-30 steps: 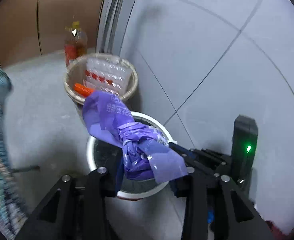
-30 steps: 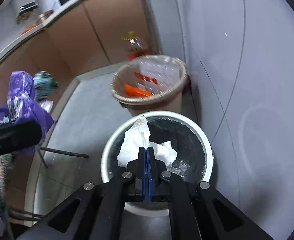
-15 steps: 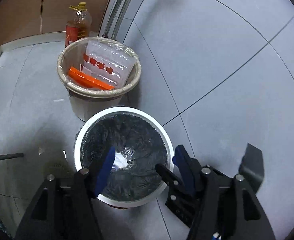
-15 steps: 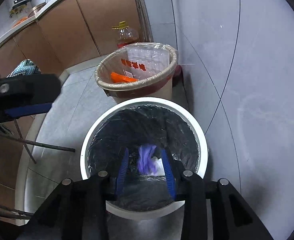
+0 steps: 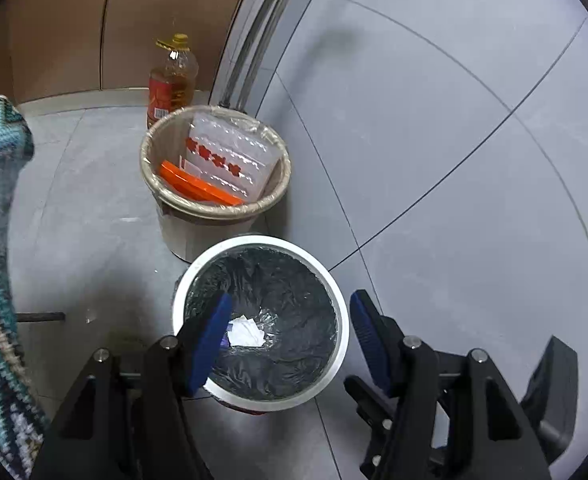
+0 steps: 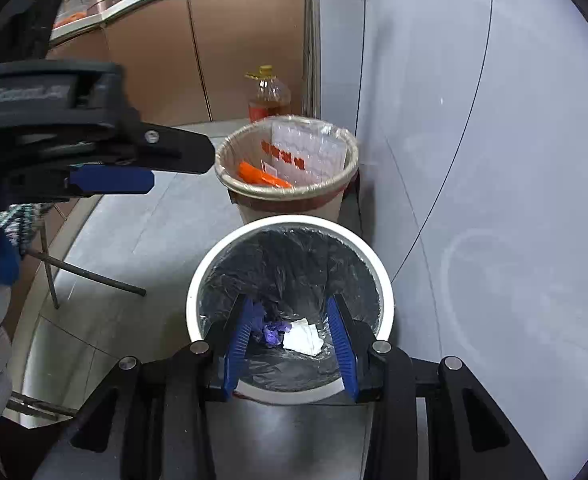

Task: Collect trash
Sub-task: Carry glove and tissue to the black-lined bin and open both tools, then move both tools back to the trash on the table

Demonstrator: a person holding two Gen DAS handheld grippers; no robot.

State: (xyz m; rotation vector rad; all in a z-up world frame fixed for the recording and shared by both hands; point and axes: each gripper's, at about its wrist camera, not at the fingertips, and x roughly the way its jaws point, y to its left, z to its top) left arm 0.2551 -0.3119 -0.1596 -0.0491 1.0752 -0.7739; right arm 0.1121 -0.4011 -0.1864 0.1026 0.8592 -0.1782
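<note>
Lying in the white bin: purple wrapper, white tissue.

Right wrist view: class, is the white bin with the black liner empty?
No: a crumpled purple bag and a white tissue lie at the bottom of the white bin.

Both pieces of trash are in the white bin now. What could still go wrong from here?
1. The right gripper hangs open just over the white bin; pulling back carelessly might catch its black liner.
2. The white bin stands close against the brown bin, so a knock might shove or tip either one.
3. The bottle stands just behind; a tipped brown bin could knock it.
</note>
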